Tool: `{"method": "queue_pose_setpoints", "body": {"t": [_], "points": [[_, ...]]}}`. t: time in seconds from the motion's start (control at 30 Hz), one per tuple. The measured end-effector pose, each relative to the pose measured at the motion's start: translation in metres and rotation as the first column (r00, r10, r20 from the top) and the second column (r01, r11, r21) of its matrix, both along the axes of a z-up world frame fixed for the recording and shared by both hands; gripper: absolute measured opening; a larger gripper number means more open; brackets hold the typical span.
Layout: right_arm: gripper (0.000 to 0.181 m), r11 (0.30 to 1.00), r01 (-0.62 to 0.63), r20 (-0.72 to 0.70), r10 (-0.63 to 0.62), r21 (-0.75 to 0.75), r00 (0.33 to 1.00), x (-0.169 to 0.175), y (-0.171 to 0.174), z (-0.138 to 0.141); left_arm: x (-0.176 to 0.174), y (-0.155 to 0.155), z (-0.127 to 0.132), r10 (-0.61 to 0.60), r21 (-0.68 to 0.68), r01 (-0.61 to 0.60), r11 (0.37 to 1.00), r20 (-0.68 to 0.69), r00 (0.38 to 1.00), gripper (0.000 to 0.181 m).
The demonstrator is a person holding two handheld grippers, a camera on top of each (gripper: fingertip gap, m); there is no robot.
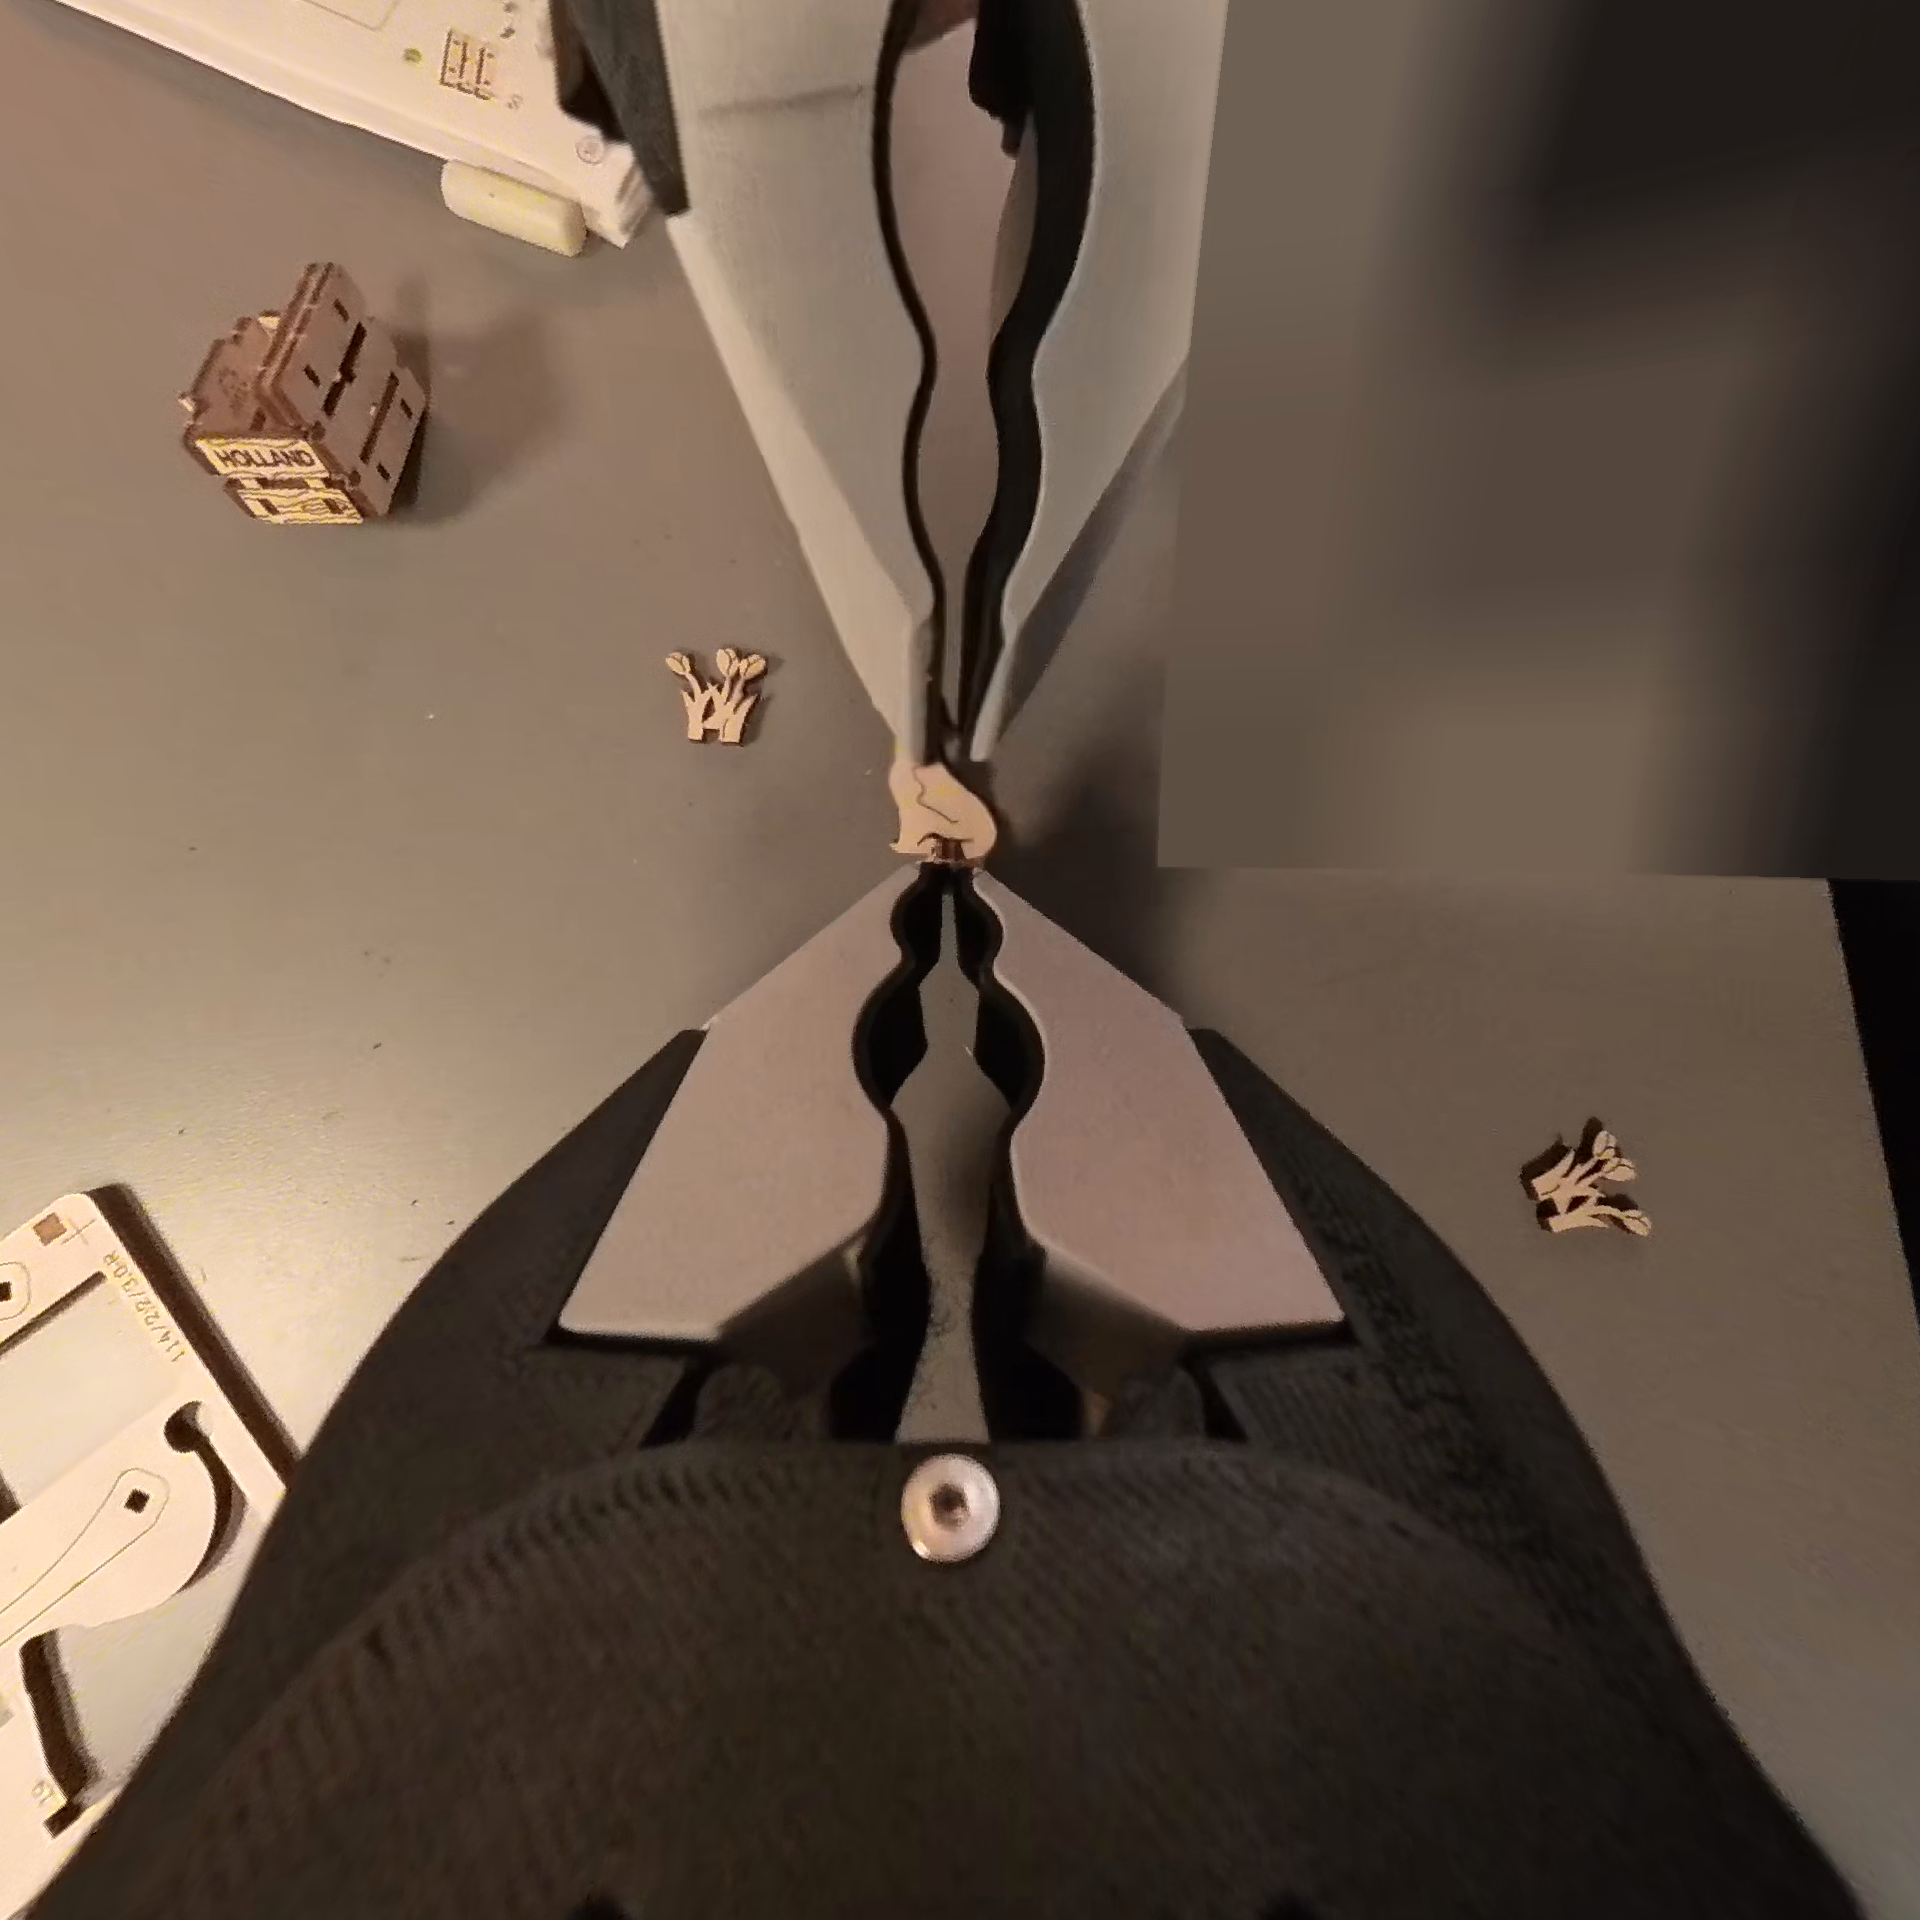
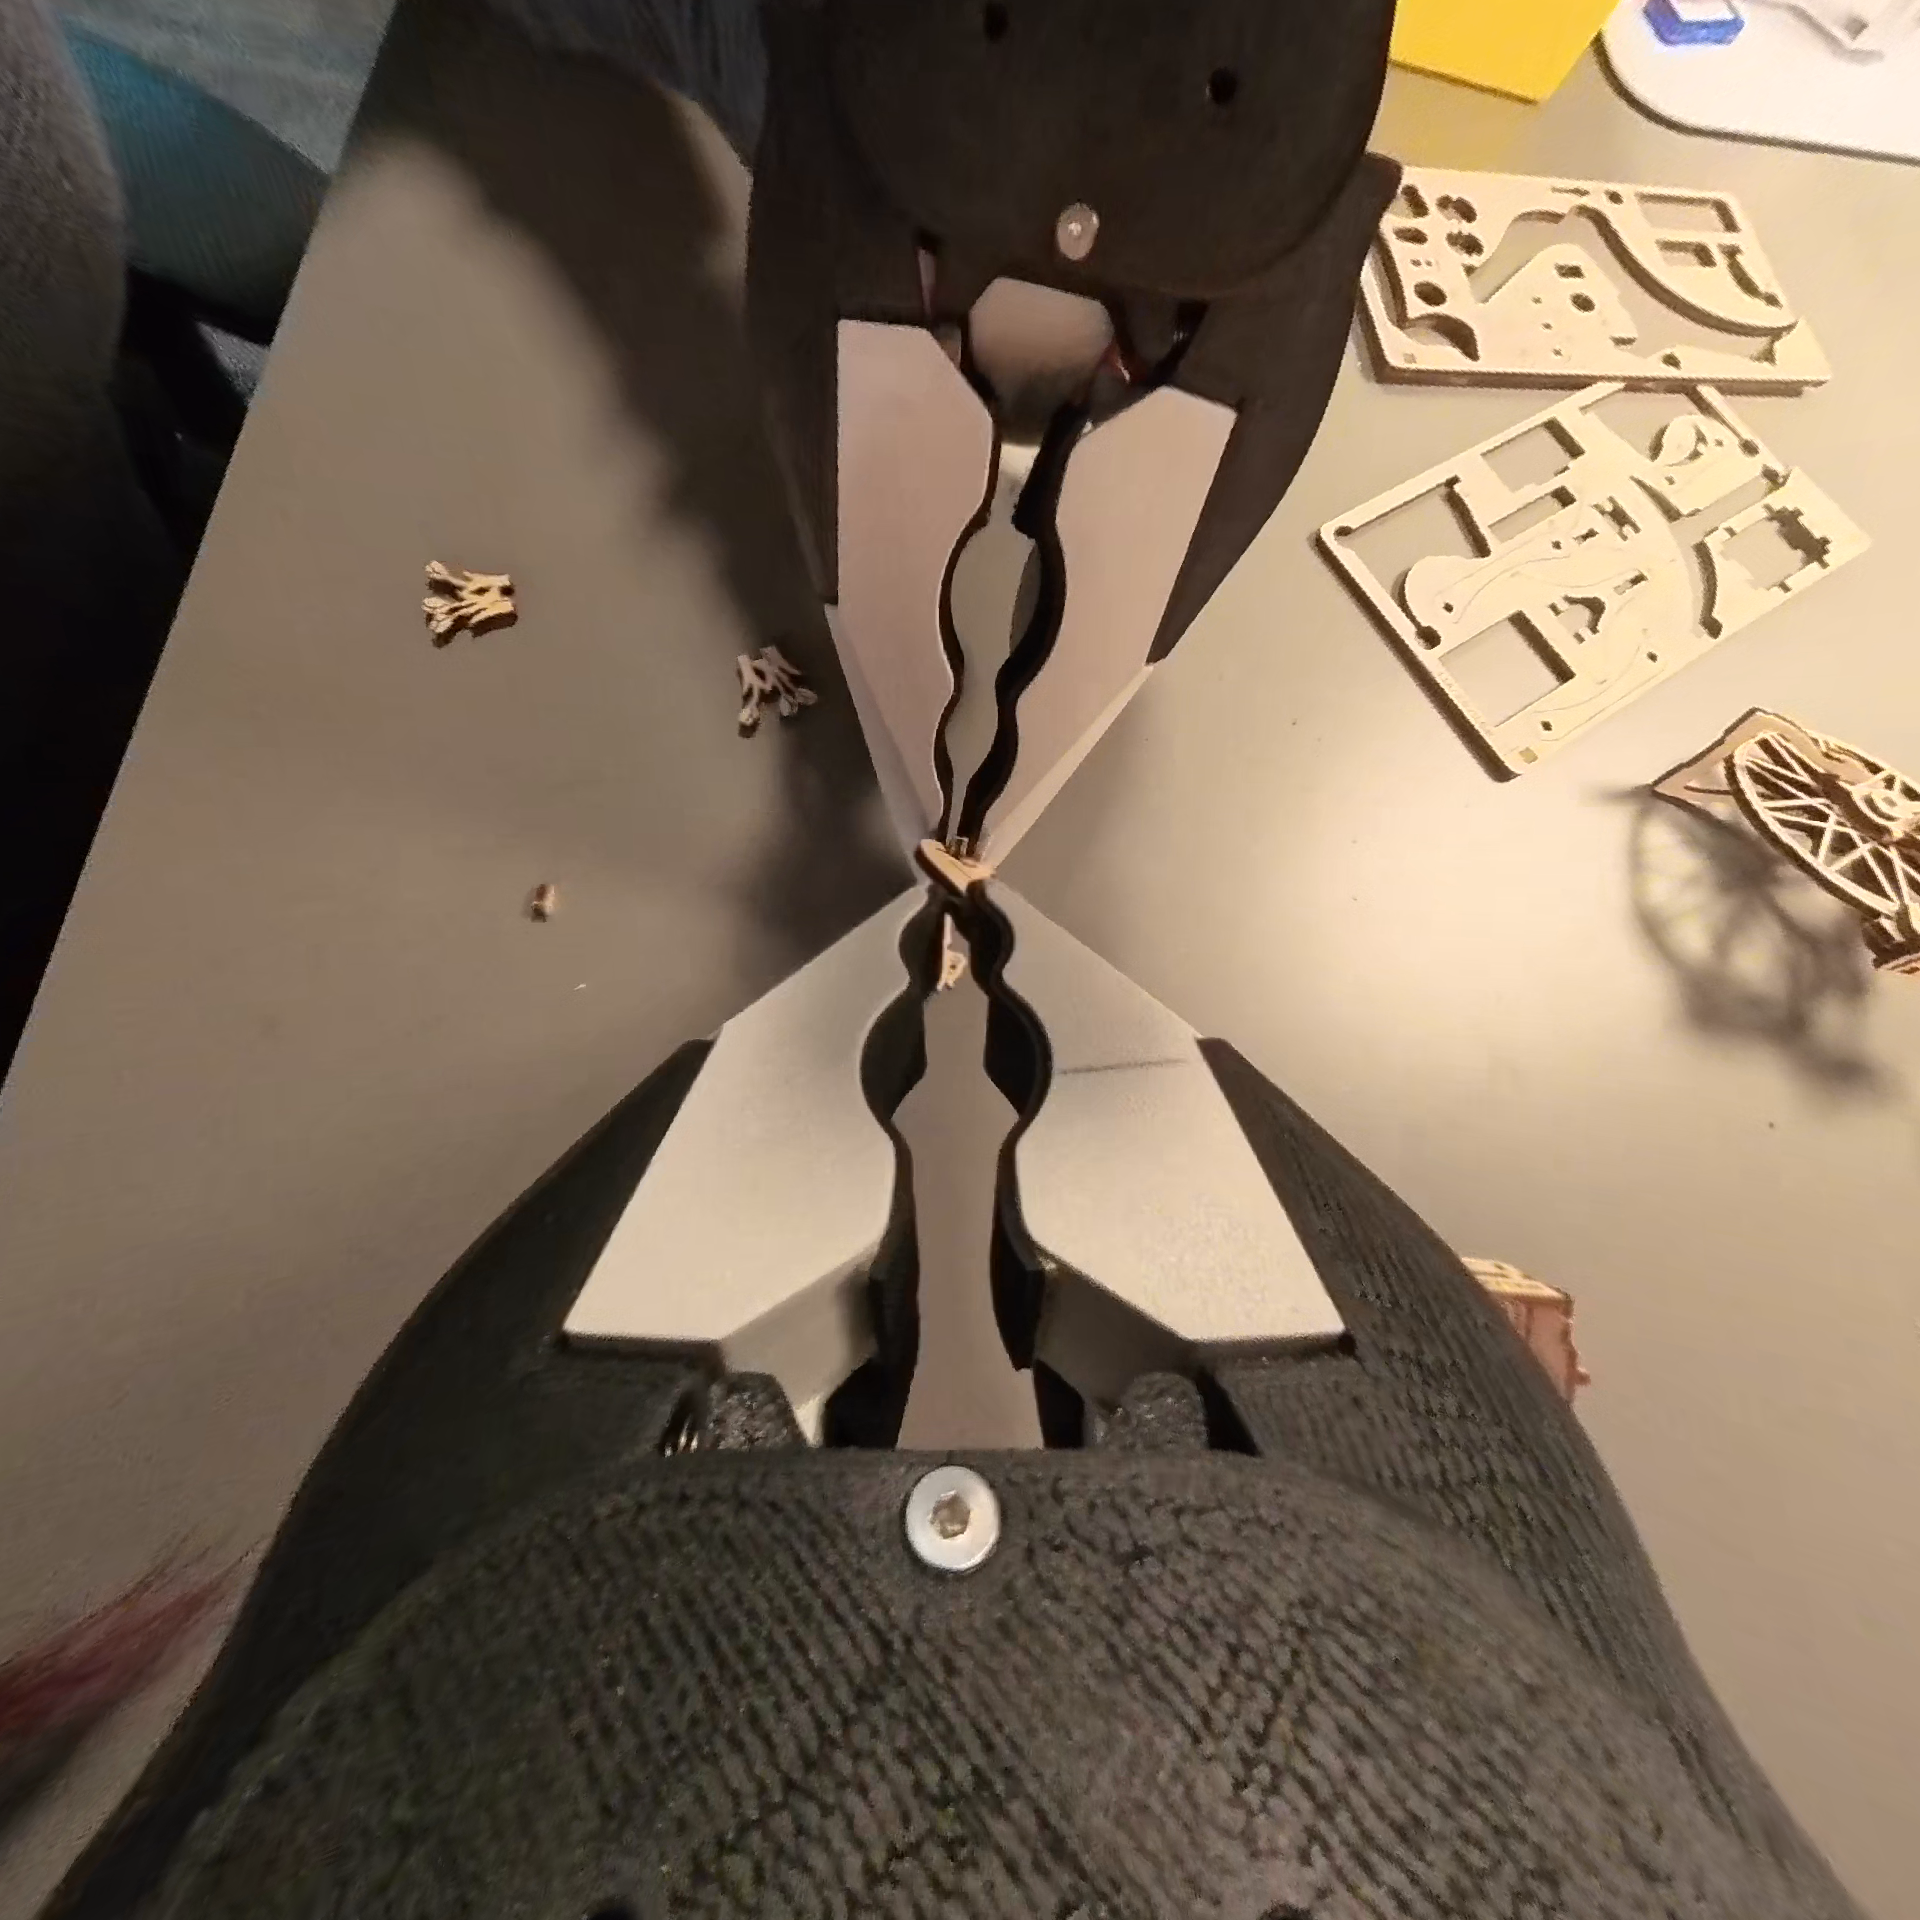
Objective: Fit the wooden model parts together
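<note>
My left gripper [image 1: 940,883] and my right gripper [image 2: 951,904] meet tip to tip above the grey table [image 1: 364,883]. In the left wrist view the right gripper [image 1: 948,743] comes in from the top, shut on a small pale wooden cut-out part [image 1: 940,810]. My left gripper's jaws are closed on a tiny peg-like bit [image 1: 945,852] at that part's lower edge. In the right wrist view the left gripper [image 2: 961,831] comes from above and the same part [image 2: 951,862] sits between both pairs of tips. A sliver of wood [image 2: 951,971] shows between my right fingers.
Loose tulip-shaped wooden pieces [image 1: 717,696] [image 1: 1584,1184] [image 2: 468,603] [image 2: 774,686] lie on the table. A brown wooden block model [image 1: 301,405] stands far left. Punched-out wooden sheets [image 2: 1579,281] [image 2: 1590,582] [image 1: 94,1455], a spoked wheel model [image 2: 1829,821] and a yellow box [image 2: 1496,42] lie around. My two grippers' fingertips are within a few centimetres of each other.
</note>
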State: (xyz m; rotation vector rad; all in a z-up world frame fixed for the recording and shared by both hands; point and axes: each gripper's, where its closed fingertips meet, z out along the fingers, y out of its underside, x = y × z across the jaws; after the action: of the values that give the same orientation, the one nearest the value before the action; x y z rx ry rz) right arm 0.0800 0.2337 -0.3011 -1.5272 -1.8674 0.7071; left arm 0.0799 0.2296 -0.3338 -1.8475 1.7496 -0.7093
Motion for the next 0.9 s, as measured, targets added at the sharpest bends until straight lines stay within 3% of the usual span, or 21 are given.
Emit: {"method": "queue_pose_setpoints", "body": {"t": [0.43, 0.7, 0.9], "points": [[0.009, 1.000, 0.014, -0.075, -0.015, -0.020, 0.997, 0.005, 0.001, -0.002, 0.001, 0.000, 0.000, -0.017, 0.026, 0.017, 1.000, 0.012, 1.000, 0.001], [0.028, 0.997, 0.061, -0.019, -0.062, -0.042, 0.998, 0.011, 0.004, -0.012, 0.001, -0.001, 0.000, -0.021, 0.036, 0.021, 0.999, 0.010, 1.000, 0.001], [0.030, 0.993, 0.091, 0.075, -0.085, -0.080, 0.994, 0.024, 0.002, -0.022, 0.001, -0.001, 0.000, -0.019, 0.039, 0.019, 0.999, 0.008, 1.000, 0.001]]}}
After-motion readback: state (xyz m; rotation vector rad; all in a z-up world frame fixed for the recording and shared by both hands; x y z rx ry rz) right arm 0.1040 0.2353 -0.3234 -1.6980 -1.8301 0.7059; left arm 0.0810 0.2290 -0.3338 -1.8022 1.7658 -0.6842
